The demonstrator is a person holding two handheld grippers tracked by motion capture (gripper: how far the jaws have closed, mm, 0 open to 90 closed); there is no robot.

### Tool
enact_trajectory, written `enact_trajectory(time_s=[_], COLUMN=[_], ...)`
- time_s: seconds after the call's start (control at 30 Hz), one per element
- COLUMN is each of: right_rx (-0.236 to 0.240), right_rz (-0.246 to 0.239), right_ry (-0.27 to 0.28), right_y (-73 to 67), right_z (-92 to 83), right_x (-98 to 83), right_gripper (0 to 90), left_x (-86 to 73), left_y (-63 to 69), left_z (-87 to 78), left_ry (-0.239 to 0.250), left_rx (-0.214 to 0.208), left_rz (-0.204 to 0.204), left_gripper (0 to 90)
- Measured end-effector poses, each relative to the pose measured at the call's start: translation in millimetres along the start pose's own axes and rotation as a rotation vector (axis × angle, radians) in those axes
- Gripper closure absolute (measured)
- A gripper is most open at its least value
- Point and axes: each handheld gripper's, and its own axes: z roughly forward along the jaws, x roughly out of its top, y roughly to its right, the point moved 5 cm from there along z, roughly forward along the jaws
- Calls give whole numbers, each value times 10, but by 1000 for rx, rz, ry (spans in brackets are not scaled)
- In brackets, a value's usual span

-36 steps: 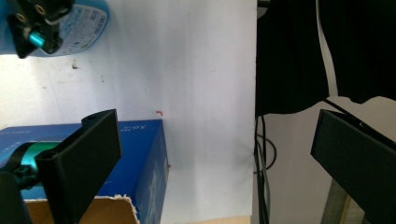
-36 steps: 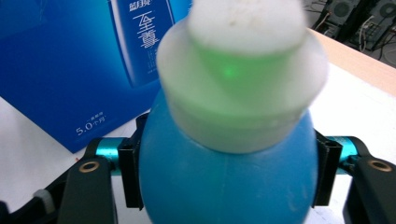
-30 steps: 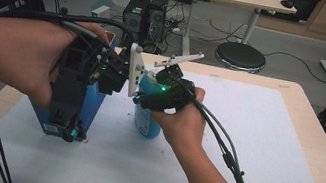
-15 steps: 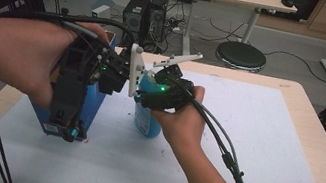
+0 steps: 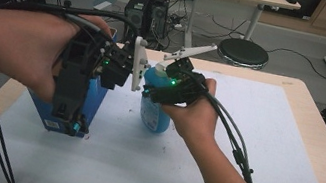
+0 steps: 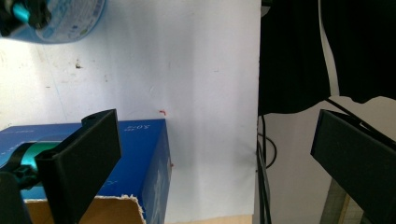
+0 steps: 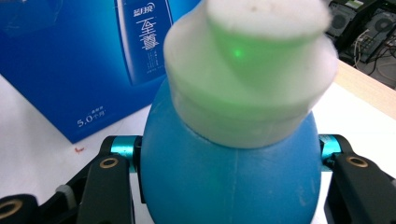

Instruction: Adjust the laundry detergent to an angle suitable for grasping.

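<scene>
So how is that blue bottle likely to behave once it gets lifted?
The blue bottle has a rounded, smooth body, so it may slip in the right hand-held gripper, whose jaws press its sides. It looks like stiff plastic, unlikely to crush. Standing tall with a white cap, it could tip if nudged.

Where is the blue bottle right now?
In the high view the blue bottle stands mid-table on the white sheet, just right of the blue box, clamped in the right gripper.

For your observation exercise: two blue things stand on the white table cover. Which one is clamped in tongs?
The rounded blue bottle with the white cap: the right tongs press on both its sides. The blue box beside it is ungripped; the left tongs gape open above it.
</scene>
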Motion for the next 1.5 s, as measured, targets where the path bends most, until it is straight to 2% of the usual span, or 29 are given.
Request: enact_trajectory(time_s=[0.2,0.37,0.53,0.67,0.7,0.8,0.9,0.93,1.03,1.23,1.5], right_rx=[21,44,116,197,197,262,307,307,374,413,487], right_rz=[-22,-81,-106,-184,-184,-245,-247,-247,-256,-307,-359], right_ry=[-15,-20,-9,-19,-19,-36,-27,-27,6,-8,14], right_y=[94,158,208,208,208,174,167,167,185,155,51], right_z=[-136,-307,-477,-579,-579,-636,-678,-678,-732,-730,-709], right_x=[-27,-56,-140,-228,-228,-308,-353,-353,-422,-515,-517], right_gripper=[411,411,411,411,411,411,411,411,411,411,410], left_x=[46,77,85,104,104,128,136,136,141,147,162], left_y=[-12,-27,-55,-72,-72,-82,-89,-89,-90,-82,-72], left_z=[2,-7,-29,-15,-15,8,8,8,2,11,10], left_ry=[-4,-6,-6,-7,-7,-4,-7,-7,-9,-16,-14], left_rx=[-4,-4,-1,-2,-2,-9,-9,-9,-9,-11,-11], left_rz=[8,9,11,9,9,13,16,16,14,11,14], left_gripper=[17,17,17,17,17,17,17,17,17,17,17])
